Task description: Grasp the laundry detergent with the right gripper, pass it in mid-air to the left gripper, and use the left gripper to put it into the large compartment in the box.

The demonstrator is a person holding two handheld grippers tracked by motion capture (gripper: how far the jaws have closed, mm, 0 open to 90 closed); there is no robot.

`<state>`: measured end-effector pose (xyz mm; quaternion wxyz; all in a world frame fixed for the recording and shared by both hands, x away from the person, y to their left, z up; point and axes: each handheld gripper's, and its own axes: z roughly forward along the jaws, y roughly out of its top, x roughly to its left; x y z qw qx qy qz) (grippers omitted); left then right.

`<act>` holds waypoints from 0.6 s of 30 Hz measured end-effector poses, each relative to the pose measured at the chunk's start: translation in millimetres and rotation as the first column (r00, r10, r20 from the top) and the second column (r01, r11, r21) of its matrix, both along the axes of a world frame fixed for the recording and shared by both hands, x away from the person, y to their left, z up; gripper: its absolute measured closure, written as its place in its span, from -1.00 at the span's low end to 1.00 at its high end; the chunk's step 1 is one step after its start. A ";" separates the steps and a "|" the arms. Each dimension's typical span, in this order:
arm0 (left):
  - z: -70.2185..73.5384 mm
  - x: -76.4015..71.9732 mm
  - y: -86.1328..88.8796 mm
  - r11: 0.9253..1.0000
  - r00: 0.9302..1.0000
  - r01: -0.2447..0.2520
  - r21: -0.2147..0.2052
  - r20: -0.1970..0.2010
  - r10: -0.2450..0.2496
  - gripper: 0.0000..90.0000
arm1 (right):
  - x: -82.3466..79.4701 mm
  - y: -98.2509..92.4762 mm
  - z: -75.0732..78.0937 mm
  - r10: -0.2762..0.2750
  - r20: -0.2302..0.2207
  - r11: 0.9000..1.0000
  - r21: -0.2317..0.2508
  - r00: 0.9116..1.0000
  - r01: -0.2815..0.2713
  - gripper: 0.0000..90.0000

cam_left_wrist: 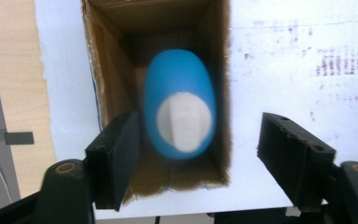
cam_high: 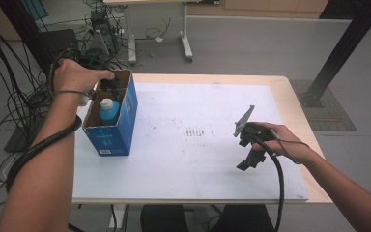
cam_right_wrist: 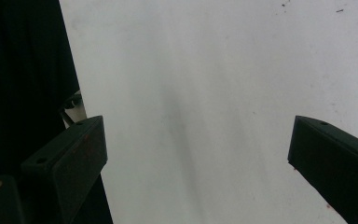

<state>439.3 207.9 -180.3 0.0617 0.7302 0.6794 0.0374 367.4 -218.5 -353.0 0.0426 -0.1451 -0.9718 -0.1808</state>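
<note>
Your left claw (cam_high: 110,86) hangs released over the blue plastic bottle w/ white cap (cam_left_wrist: 179,109), standing inside the open blue cardboard box (cam_high: 125,116), upper left of the high view. Right claw (cam_high: 249,153) open, empty. Drop-off looks done; next, withdraw clear.

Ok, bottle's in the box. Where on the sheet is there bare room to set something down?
The white sheet is bare between the blue box and the right gripper, and along its far edge. It is crowded inside the box, around the blue bottle under the open left gripper.
</note>
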 end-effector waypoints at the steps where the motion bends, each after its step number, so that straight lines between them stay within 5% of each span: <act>1: 1.4 -0.3 -0.7 1.000 1.000 0.002 0.000 0.004 -0.002 -0.41 | 0.2 -0.1 0.0 -0.001 0.000 1.000 -0.001 1.000 0.001 -0.90; 18: 22.7 -13.2 -35.3 0.997 0.998 0.061 0.041 -0.009 -0.060 -0.90 | 4.3 -4.2 3.4 -0.015 -0.004 1.000 -0.007 1.000 0.015 -0.90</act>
